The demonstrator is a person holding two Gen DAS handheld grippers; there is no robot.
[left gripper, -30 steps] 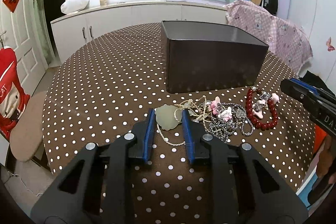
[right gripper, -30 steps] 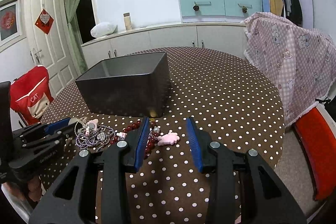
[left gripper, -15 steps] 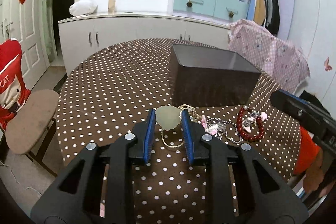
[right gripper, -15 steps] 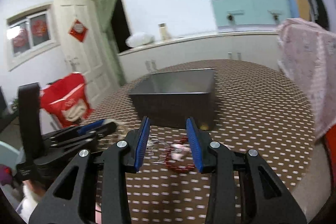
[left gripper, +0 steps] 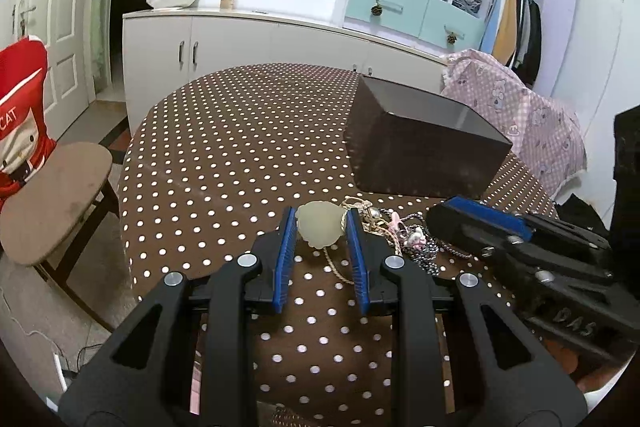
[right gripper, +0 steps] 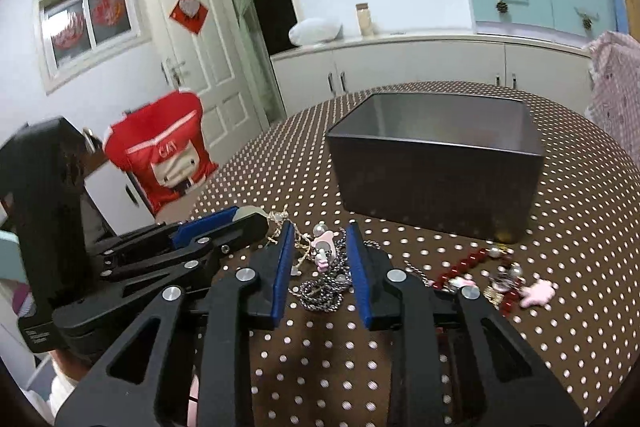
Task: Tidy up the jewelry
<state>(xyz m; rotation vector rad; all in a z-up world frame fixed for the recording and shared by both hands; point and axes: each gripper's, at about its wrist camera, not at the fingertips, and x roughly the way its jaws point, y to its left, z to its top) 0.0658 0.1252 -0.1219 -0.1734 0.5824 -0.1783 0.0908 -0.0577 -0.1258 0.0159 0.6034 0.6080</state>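
**Pendant lifted in the left gripper; right gripper now over the chain tangle**

The left gripper (left gripper: 320, 223) has its blue-padded jaws narrowed onto a pale, translucent, rounded pendant (left gripper: 319, 226), which sits pinched between the two pads. A second ago the pendant lay on the brown, white-dotted tablecloth (left gripper: 224, 155) with the jaws either side of it; now it is raised clear of the cloth, and its beige braided cord (left gripper: 335, 265) hangs down from it, trailing back to the heap of jewelry. The left camera has also swung: the dark rectangular open-topped box (left gripper: 420, 147) has shifted from centre to the right of its view.

The right gripper (right gripper: 318, 245) has moved leftwards. A second ago its jaws framed a pink star-shaped charm (right gripper: 538, 293) and the dark red bead bracelet (right gripper: 464, 269); those now lie to its right on the cloth. Its jaws stand partly open with nothing gripped, straddling a silver-grey twisted chain (right gripper: 322, 289) and a small pink figure charm (right gripper: 322, 247) from the tangle. The two grippers have come close together, the left one's tip just beside the right one's left finger. The box stands behind the tangle, no jewelry visible in it.
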